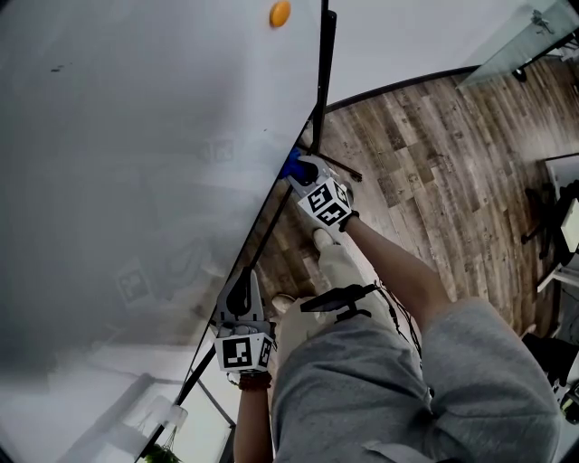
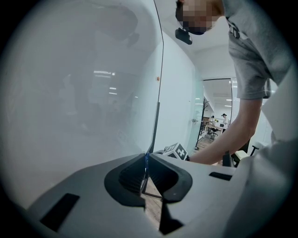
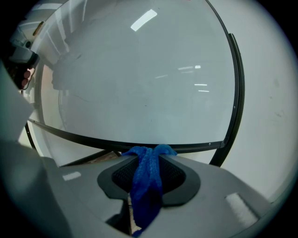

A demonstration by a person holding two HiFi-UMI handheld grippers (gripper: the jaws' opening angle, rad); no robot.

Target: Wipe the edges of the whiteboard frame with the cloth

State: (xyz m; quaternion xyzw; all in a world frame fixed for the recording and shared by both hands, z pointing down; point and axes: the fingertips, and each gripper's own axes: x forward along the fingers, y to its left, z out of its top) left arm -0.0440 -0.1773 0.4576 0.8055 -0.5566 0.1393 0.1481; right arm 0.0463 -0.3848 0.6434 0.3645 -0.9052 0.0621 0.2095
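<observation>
Whiteboard (image 1: 136,163) fills the left of the head view, tilted, with a small orange magnet (image 1: 280,14) near its top edge. The black frame (image 3: 84,137) runs diagonally down along the board's edge.

Left gripper (image 2: 145,168) sits low on that edge. In the left gripper view its jaws are pressed together on the thin frame strip, which runs up from between the pads. Its marker cube (image 1: 242,353) faces the head camera.

Further along the same edge is the right gripper (image 1: 308,176). Its jaws pinch the blue cloth (image 3: 146,183). The cloth is bunched between the pads, its top end pokes out past the jaw tips and touches the bottom bar of the frame, and the rest hangs back through the gap. In the right gripper view a frame corner (image 3: 227,143) sits just right of the cloth. In the head view the cloth shows as a blue patch against the frame, just ahead of the right gripper.

The person's arm (image 1: 398,271) reaches out to the right gripper over the grey shirt (image 1: 407,389). Wooden floor (image 1: 434,154) takes up the right side.
</observation>
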